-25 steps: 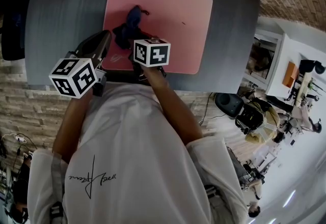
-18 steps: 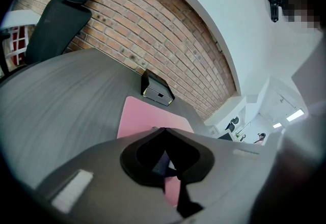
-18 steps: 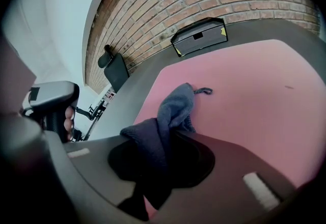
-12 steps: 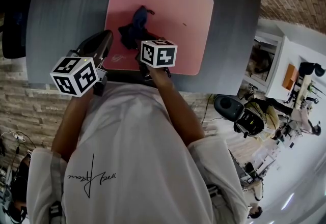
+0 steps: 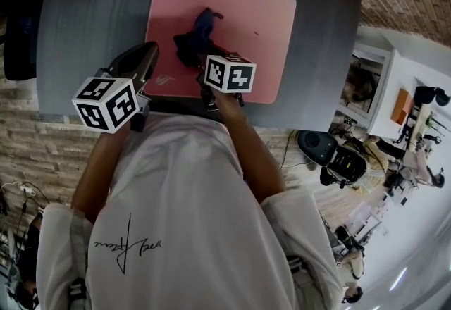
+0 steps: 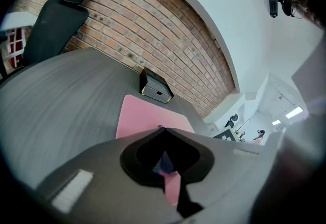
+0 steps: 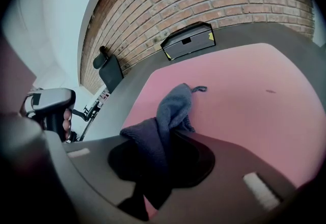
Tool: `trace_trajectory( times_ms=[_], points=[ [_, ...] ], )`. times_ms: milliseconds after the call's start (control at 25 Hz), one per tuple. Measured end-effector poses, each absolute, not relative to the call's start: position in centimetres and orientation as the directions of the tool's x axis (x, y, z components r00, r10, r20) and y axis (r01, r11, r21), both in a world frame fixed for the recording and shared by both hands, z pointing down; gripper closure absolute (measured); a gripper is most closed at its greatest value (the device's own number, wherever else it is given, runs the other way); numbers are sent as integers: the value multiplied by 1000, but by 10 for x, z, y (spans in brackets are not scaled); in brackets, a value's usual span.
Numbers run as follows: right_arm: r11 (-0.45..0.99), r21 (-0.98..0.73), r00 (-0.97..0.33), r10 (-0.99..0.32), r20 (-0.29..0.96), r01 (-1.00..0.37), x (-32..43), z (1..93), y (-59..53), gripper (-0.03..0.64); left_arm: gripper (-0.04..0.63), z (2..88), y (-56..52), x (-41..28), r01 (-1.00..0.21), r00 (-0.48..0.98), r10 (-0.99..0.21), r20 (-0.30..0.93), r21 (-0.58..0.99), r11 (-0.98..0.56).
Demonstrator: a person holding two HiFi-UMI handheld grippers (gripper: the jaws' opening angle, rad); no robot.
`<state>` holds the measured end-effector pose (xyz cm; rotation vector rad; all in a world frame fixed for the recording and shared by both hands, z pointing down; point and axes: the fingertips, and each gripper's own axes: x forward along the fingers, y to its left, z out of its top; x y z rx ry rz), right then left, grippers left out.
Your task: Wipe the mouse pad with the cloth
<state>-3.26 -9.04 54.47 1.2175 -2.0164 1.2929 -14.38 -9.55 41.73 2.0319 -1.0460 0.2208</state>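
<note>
White T-shirt (image 5: 183, 217), black script print (image 5: 130, 249); dark left tongs (image 5: 144, 56), right tongs (image 5: 199, 67); marker cubes (image 5: 106, 103).

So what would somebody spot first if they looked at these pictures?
The big pink pad in the middle of the grey table jumps out first. A dark blue cloth lies bunched on the pad's near part, pinched in the right gripper. The black-and-white cubes on that gripper and on the left gripper, by the pad's left edge, catch the eye too.

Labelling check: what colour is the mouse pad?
Pink, plain. The mouse pad shows best in the right gripper view.
</note>
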Motion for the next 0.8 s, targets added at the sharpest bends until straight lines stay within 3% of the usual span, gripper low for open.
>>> trace_trajectory(
  times_ms=[800],
  points=[
    [82, -473, -452, -472, 757, -877, 17, 545, -88, 529, 581, 419, -93, -139, -726, 655, -584, 479, 614, -311]
  ],
)
